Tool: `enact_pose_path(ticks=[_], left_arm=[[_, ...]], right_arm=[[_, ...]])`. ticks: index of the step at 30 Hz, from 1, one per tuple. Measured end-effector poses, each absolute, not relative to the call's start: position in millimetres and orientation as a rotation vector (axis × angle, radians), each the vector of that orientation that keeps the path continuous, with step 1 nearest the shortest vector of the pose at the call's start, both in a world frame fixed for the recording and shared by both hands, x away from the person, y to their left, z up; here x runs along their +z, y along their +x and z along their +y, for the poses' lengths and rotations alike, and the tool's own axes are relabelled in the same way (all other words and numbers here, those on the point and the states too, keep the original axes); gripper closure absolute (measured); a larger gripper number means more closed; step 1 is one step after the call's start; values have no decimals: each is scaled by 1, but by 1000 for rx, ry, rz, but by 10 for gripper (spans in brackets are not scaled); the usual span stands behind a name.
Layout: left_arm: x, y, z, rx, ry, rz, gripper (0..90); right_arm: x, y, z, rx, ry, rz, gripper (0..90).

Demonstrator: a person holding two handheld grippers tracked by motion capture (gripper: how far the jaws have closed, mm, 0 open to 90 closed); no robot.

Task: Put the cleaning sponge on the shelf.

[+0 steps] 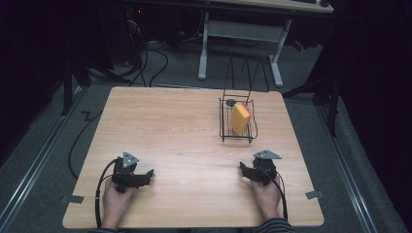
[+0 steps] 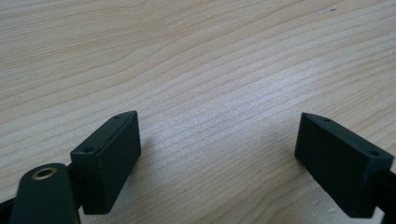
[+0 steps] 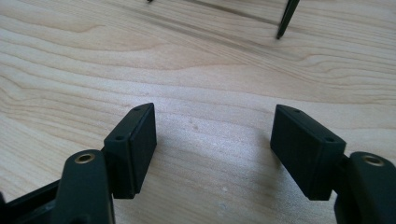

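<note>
1. Your left gripper (image 1: 145, 175): jaws apart, nothing between, low over the light wooden table (image 1: 170, 136).
2. Your right gripper (image 1: 245, 169): jaws apart, empty.
3. Yellow rectangular sponge (image 1: 239, 118) leans inside the black wire basket (image 1: 236, 131), near the right gripper.

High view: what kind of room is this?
Probably a lab or workshop set up for recording. A bare wooden table stands on grey carpet, cables trail on the floor behind it, and a white-legged desk stands at the back.
</note>
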State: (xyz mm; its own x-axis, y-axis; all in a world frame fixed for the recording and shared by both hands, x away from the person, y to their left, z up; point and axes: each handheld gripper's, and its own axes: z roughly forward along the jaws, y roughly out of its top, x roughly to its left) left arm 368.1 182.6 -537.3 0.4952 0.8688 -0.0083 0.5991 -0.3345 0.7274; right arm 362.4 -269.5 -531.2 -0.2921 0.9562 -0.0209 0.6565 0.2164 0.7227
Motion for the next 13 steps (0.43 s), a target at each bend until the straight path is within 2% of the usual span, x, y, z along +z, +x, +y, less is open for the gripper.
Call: enact_pose_path(ticks=[13], left_arm=[[-537,368,183,508,2060,1202,149]], right_arm=[[-531,362,-269,847,1492,2021,318]])
